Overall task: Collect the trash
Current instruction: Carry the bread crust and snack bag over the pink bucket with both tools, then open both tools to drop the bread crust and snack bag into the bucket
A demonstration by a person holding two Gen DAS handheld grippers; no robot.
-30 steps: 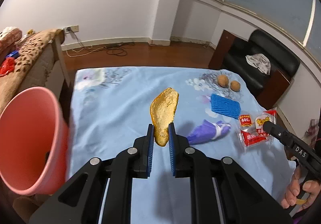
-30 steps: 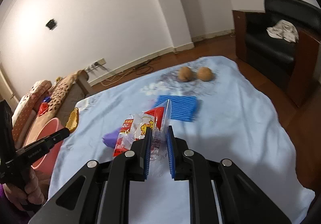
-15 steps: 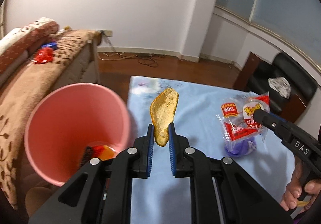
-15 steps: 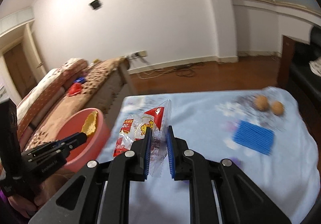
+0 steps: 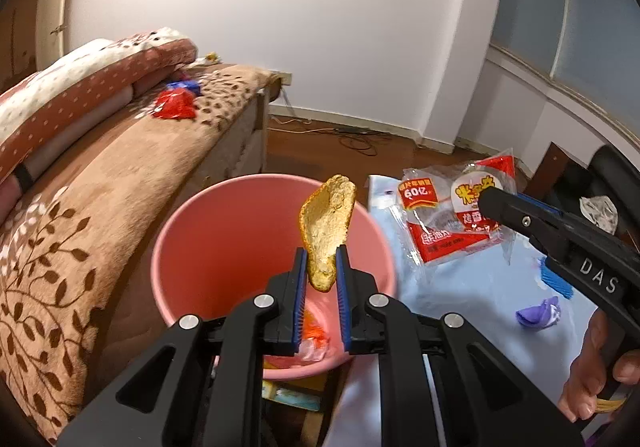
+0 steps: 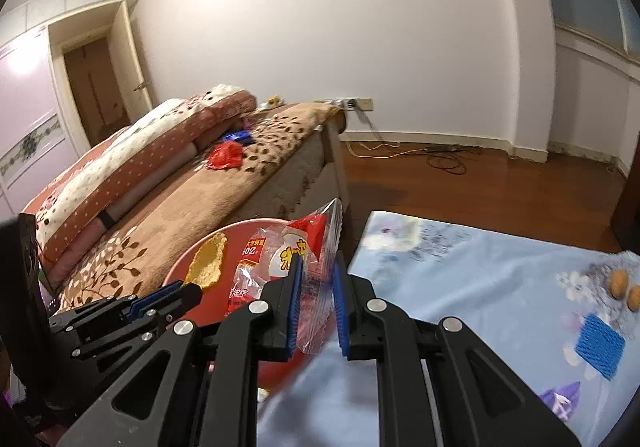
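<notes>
Left gripper point(image 5: 321, 271): jaws nearly closed, blue pads clamped on the lower tip of a yellow-orange peel point(image 5: 328, 225); peel upright, leaning slightly right, held above the open mouth of the pink bin point(image 5: 192, 243). Right gripper point(image 6: 316, 283): jaws likewise narrowed, pinching a clear snack wrapper point(image 6: 280, 267) with red-and-white print; wrapper raised, overlapping the bin's near rim in the right wrist view, and just right of the bin in the left wrist view. Pink bin: beside the table edge, between sofa and table; orange and pale scraps visible at the bottom. Table point(image 6: 480, 287): covered in pale blue floral cloth. Remaining on the cloth: blue foam net sleeve point(image 6: 600, 345), crumpled purple wrapper point(image 5: 538, 315), two brown round items point(image 6: 626, 287) side by side near the far right edge, exact kind unclear. Sofa point(image 5: 100, 187): brown leaf-patterned cover, red-and-white dotted cushions along the back, red crumpled bag point(image 5: 174, 107) and a blue packet just behind it on the seat. Person's hand point(image 5: 596, 379): partly seen at lower right of the left wrist view, wrapped round the right gripper's handle. Background: white wall, wooden floor, cables along the skirting.
</notes>
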